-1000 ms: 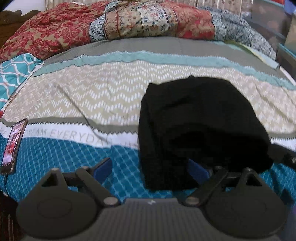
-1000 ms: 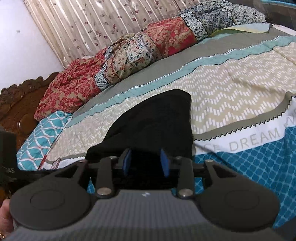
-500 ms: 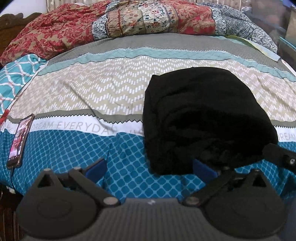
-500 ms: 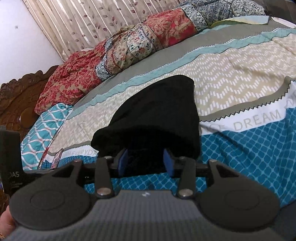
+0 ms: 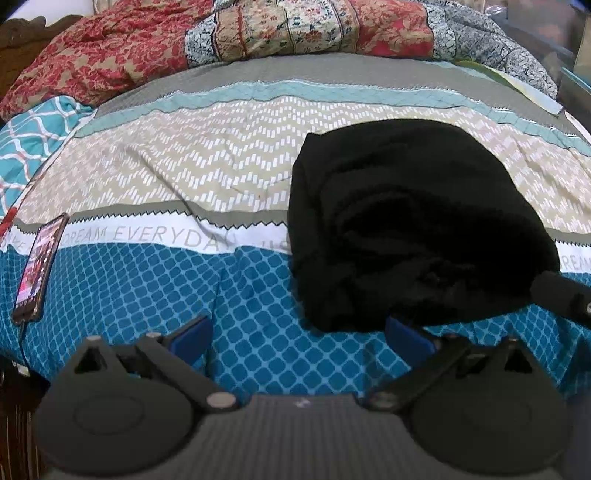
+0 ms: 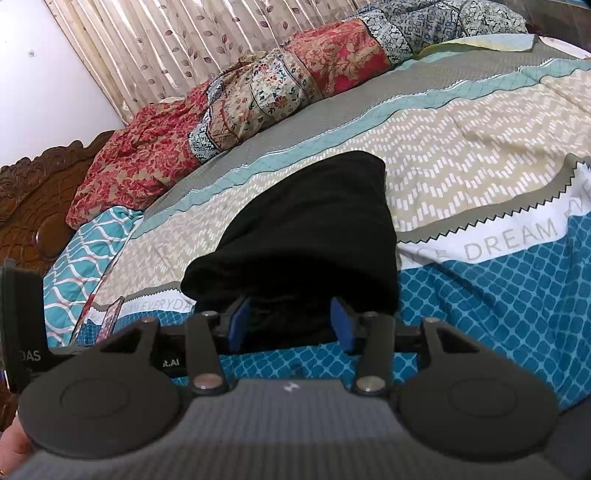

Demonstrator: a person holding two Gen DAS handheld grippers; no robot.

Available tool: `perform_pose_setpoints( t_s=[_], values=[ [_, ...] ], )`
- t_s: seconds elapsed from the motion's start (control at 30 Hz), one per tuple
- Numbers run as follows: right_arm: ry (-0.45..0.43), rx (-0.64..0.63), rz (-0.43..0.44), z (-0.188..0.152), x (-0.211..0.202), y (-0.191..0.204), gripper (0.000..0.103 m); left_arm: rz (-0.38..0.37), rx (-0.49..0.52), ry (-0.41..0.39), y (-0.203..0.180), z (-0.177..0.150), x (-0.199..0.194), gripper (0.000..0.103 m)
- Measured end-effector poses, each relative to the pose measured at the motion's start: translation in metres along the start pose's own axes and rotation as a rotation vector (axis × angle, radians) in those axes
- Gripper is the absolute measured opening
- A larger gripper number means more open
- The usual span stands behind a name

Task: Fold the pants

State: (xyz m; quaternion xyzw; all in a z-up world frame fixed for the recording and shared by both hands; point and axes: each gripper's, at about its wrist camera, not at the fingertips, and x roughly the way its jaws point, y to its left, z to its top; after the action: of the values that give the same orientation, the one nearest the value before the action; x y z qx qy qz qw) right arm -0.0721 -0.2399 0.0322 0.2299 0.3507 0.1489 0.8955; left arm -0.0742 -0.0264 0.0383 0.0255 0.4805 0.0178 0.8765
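Observation:
The black pants (image 5: 410, 221) lie folded in a compact bundle on the patterned bedspread (image 5: 166, 173). My left gripper (image 5: 299, 336) is open and empty, just short of the bundle's near left edge; its right pad (image 5: 404, 334) sits by the hem. In the right wrist view the pants (image 6: 314, 229) lie straight ahead. My right gripper (image 6: 291, 325) is open, its blue pads either side of the bundle's near edge, holding nothing. The right gripper's tip (image 5: 561, 295) shows in the left wrist view beside the bundle.
A phone (image 5: 38, 269) with a lit screen lies at the bed's left edge, also seen in the right wrist view (image 6: 110, 317). A crumpled red floral quilt (image 5: 258, 33) lies along the far side. A carved wooden headboard (image 6: 26, 206) stands left.
Both grippers have drawn back from the pants toward the near bed edge. The right gripper's jaws have widened and no longer hold the cloth. The bundle stays put.

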Motion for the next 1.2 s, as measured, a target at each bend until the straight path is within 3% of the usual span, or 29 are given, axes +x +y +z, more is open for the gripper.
perform_pose_setpoints(
  t_s=[0.4, 0.57, 0.9, 1.2],
  values=[
    [0.047, -0.001, 0.000, -0.004, 0.008, 0.004, 0.059, -0.010, -0.007, 0.036, 0.004, -0.006, 0.005, 0.103],
    [0.023, -0.003, -0.012, -0.003, 0.003, 0.005, 0.060, -0.014, -0.005, 0.039, 0.005, -0.007, 0.004, 0.103],
    [0.007, 0.030, -0.007, 0.003, -0.019, 0.003, 0.066, -0.066, 0.003, -0.033, 0.001, -0.005, -0.019, 0.103],
    [-0.041, -0.023, -0.012, -0.002, -0.031, 0.012, 0.073, -0.106, 0.059, -0.169, -0.008, -0.008, -0.049, 0.103]
  ],
)
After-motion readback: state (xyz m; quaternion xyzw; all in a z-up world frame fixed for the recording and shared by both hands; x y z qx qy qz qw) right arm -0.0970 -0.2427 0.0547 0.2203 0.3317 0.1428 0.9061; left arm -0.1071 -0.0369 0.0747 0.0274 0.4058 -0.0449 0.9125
